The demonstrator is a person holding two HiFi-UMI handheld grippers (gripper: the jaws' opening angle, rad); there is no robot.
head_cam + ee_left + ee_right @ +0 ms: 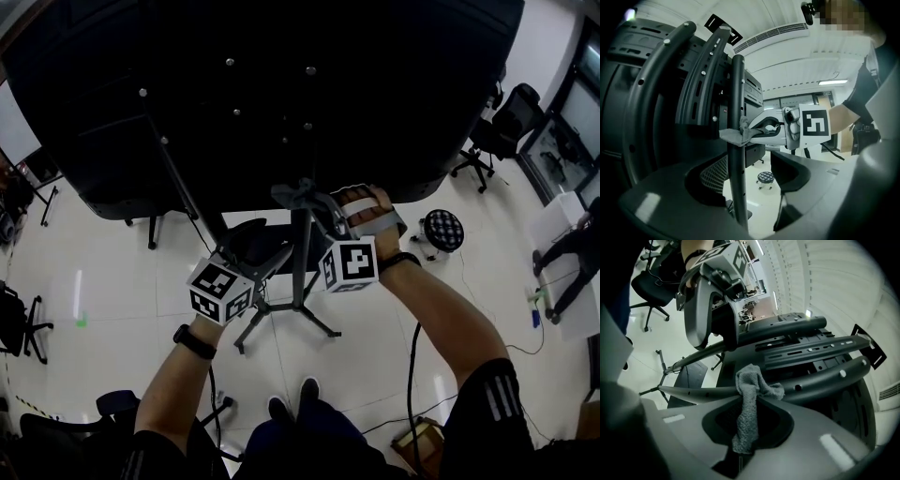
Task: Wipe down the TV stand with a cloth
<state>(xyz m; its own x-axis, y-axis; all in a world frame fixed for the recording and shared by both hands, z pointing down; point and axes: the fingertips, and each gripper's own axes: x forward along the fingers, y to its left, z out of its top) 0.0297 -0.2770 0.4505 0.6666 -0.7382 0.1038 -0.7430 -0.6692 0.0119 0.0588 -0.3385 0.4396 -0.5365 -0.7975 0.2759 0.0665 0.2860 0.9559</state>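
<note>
The TV stand's black pole (pixel 300 258) rises on tripod legs to the back of a big black TV (pixel 281 84). In the head view my right gripper (pixel 309 199) is at the pole just under the screen. It is shut on a grey cloth (pixel 747 404), whose bunched end lies against the pole (pixel 693 392). The left gripper view shows that cloth (pixel 736 135) wrapped round the pole (pixel 737 140), with the right gripper (pixel 764 131) behind it. My left gripper (pixel 750 187) is open, and the pole stands between its jaws, close to the left one. That gripper (pixel 251 251) sits lower, left of the pole.
Curved black mounting arms (pixel 684 93) of the stand crowd close to the pole. A round patterned stool (pixel 442 230) and an office chair (pixel 506 127) stand to the right. Cables (pixel 412 375) run over the white floor. A person (pixel 572 246) stands by a white table at far right.
</note>
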